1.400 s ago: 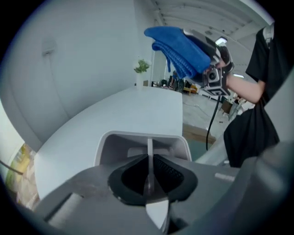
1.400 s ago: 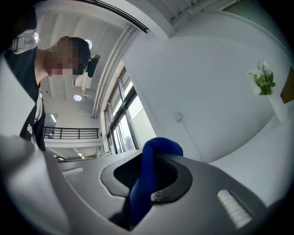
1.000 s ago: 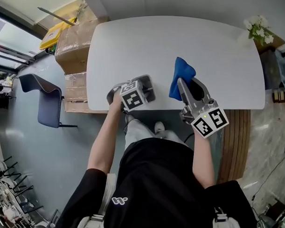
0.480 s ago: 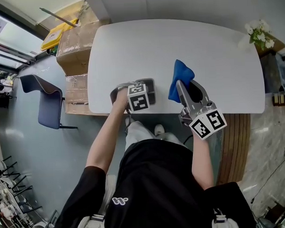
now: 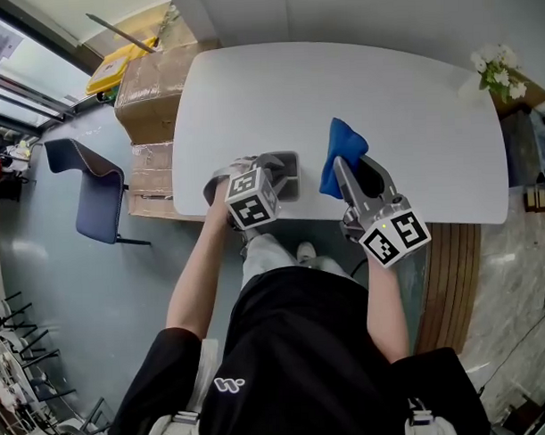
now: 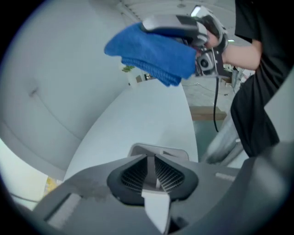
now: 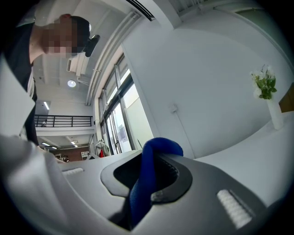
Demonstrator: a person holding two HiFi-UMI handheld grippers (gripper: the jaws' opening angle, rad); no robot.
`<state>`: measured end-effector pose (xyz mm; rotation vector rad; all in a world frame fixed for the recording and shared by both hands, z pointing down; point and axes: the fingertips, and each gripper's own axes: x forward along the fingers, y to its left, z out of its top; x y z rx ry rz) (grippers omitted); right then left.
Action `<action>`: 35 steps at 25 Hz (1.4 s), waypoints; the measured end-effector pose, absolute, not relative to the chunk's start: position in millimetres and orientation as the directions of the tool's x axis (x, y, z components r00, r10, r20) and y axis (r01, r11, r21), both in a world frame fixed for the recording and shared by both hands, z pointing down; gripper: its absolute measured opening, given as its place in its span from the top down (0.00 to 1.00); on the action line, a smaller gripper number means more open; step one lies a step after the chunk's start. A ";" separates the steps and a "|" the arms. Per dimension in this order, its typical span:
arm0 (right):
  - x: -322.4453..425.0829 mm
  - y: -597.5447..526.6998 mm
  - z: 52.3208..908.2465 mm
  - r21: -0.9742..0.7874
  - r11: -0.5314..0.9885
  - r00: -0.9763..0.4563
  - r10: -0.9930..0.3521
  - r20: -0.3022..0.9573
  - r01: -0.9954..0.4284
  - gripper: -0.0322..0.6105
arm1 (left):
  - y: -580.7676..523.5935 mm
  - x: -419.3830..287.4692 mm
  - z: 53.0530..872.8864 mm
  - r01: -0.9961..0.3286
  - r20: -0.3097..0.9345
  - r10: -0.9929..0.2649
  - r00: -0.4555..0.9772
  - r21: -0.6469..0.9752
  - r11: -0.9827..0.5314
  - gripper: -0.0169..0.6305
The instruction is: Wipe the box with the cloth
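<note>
A small grey box (image 5: pixel 287 171) sits at the near edge of the white table (image 5: pixel 339 85). My left gripper (image 5: pixel 273 178) is shut on the box's near wall, and a thin white edge shows between its jaws (image 6: pixel 151 172). The rest of the box (image 6: pixel 158 151) lies just beyond them. Just right of the box, a blue cloth (image 5: pixel 340 154) hangs bunched above the table, with my right gripper (image 5: pixel 353 167) shut on it. From the left gripper view the cloth (image 6: pixel 154 53) is above and beyond the box. In the right gripper view the cloth (image 7: pixel 149 174) fills the jaws.
A vase of white flowers (image 5: pixel 497 66) stands at the table's far right corner. Cardboard boxes (image 5: pixel 152 83) are stacked against the table's left side, and a blue chair (image 5: pixel 88 187) stands on the floor further left. The person's legs are under the near edge.
My left gripper has shifted slightly at the box, first right, then back toward me. The right gripper and the cloth have barely moved.
</note>
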<state>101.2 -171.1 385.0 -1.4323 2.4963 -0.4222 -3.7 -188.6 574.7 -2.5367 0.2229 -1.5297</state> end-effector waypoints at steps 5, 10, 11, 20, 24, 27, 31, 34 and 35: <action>90.1 -174.4 387.9 -0.335 0.492 -0.511 -0.859 -0.034 -0.804 0.86 | -194.8 2.5 513.5 -0.353 0.668 -0.389 0.635 -0.198 -0.915 0.89; 76.9 -178.5 385.2 -0.308 0.496 -0.517 -0.856 -0.015 -0.812 0.86 | -195.9 -5.0 451.7 -0.582 0.454 -0.567 0.688 -0.122 -0.804 0.92; 73.8 -179.1 384.2 -0.304 0.498 -0.519 -0.855 -0.014 -0.812 0.86 | -195.7 -8.4 442.1 -0.618 0.421 -0.603 0.678 -0.120 -0.777 0.95; 53.1 -182.8 369.0 -0.245 0.506 -0.521 -0.854 -0.004 -0.827 0.86 | -189.4 -25.4 392.4 -0.820 0.214 -0.807 0.551 -0.041 -0.571 0.97; 47.0 -185.6 371.1 -0.200 0.482 -0.497 -0.867 0.030 -0.853 0.86 | -189.3 -33.4 371.1 -0.884 0.122 -0.881 0.457 -0.047 -0.465 0.97; 43.5 -184.1 369.2 -0.168 0.476 -0.488 -0.872 0.034 -0.863 0.87 | -187.7 -35.8 364.0 -0.902 0.095 -0.901 0.424 -0.043 -0.430 0.97; 37.6 -181.7 363.8 -0.127 0.483 -0.490 -0.871 0.031 -0.866 0.87 | -185.4 -36.1 362.5 -0.906 0.085 -0.904 0.420 -0.019 -0.423 0.97; 35.6 -180.9 360.9 -0.106 0.483 -0.488 -0.872 0.031 -0.869 0.87 | -185.2 -36.0 361.3 -0.907 0.079 -0.904 0.419 -0.011 -0.421 0.97; 35.9 -180.8 360.3 -0.101 0.480 -0.485 -0.874 0.032 -0.872 0.87 | -185.0 -35.7 360.9 -0.906 0.076 -0.904 0.421 -0.007 -0.423 0.97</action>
